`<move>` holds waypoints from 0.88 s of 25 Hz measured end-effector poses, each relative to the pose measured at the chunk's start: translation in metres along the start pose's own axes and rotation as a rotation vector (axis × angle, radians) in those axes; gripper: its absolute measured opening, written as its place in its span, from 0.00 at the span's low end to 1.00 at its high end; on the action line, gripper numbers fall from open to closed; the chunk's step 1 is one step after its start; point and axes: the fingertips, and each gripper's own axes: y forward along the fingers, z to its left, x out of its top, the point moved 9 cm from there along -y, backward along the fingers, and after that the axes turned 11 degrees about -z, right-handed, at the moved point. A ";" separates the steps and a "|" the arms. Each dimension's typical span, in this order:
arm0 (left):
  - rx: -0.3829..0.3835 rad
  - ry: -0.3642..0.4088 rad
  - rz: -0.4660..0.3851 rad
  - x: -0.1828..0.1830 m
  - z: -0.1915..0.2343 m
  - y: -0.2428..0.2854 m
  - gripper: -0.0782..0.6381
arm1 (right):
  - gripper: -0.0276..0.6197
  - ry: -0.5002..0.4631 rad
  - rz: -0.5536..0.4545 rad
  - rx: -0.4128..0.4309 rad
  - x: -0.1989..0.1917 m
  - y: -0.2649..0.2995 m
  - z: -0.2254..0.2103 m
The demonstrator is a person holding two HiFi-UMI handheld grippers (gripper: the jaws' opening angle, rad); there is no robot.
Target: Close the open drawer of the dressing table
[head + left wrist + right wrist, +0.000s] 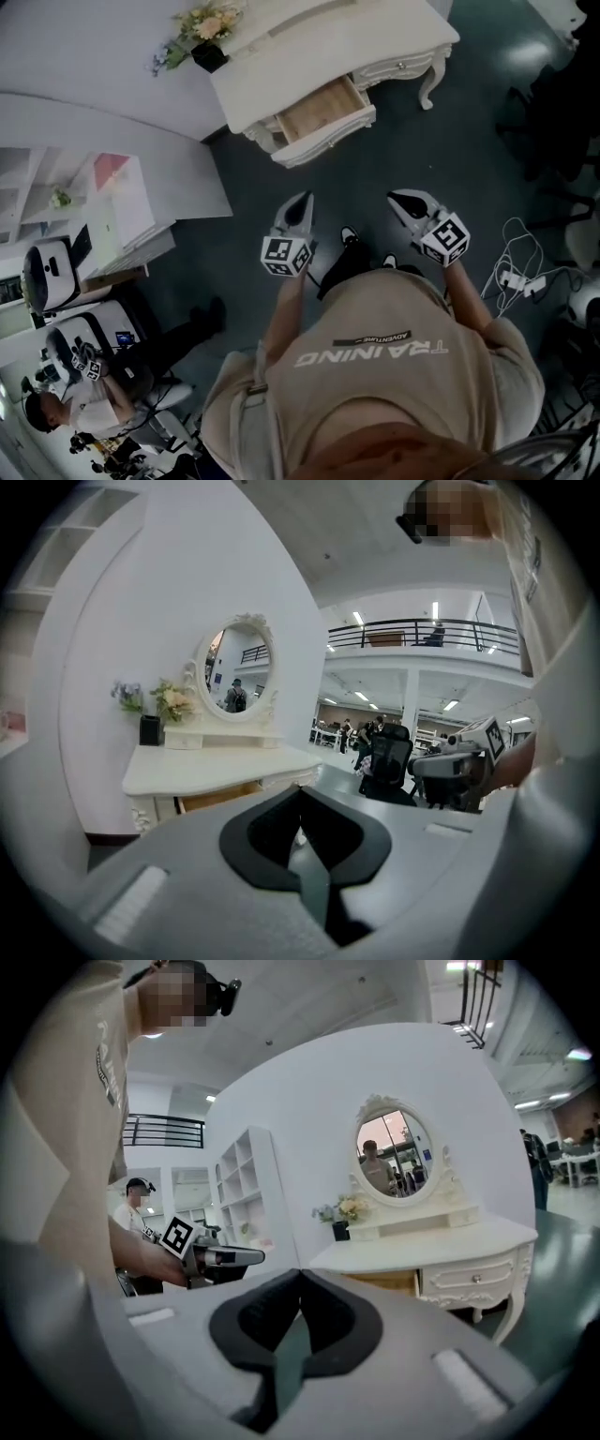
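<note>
The white dressing table (319,37) stands at the top of the head view. Its left drawer (323,108) is pulled out and shows a bare wooden bottom. My left gripper (300,208) and right gripper (403,201) hang side by side over the dark floor, well short of the table, both shut and empty. In the left gripper view the left gripper (302,791) points past the table (220,766), with the open drawer (220,797) just left of the jaws. From the right gripper (300,1275) the open drawer (384,1282) lies right of the tips, beside a closed drawer (473,1277).
A black pot of flowers (208,52) sits on the table's left end, under an oval mirror (234,672). A white shelf unit (84,216) stands left. Cables and a power strip (520,277) lie on the floor right. A seated person (84,389) is lower left. A black office chair (386,761) stands beyond.
</note>
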 end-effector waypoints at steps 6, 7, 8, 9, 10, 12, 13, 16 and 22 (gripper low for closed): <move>-0.040 -0.008 0.003 0.001 0.064 0.034 0.12 | 0.05 -0.068 0.032 -0.071 0.025 0.058 -0.022; -0.047 -0.018 0.003 -0.001 0.073 0.037 0.12 | 0.05 -0.055 0.036 -0.093 0.024 0.064 -0.024; -0.053 -0.027 0.004 -0.003 0.083 0.040 0.12 | 0.05 -0.042 0.041 -0.114 0.022 0.071 -0.025; -0.059 -0.033 0.005 -0.004 0.092 0.043 0.12 | 0.05 -0.033 0.045 -0.132 0.020 0.078 -0.027; -0.066 -0.035 0.009 -0.006 0.102 0.047 0.12 | 0.05 -0.029 0.047 -0.146 0.018 0.085 -0.027; -0.082 -0.030 0.024 -0.011 0.121 0.054 0.12 | 0.05 -0.032 0.049 -0.160 0.015 0.100 -0.027; -0.091 -0.030 0.037 -0.014 0.127 0.059 0.12 | 0.05 -0.035 0.053 -0.163 0.015 0.106 -0.027; -0.111 -0.045 0.076 -0.025 0.135 0.075 0.12 | 0.05 -0.044 0.086 -0.161 0.014 0.115 -0.033; -0.104 -0.044 0.083 -0.022 0.139 0.120 0.12 | 0.05 -0.039 0.087 -0.149 0.012 0.137 -0.081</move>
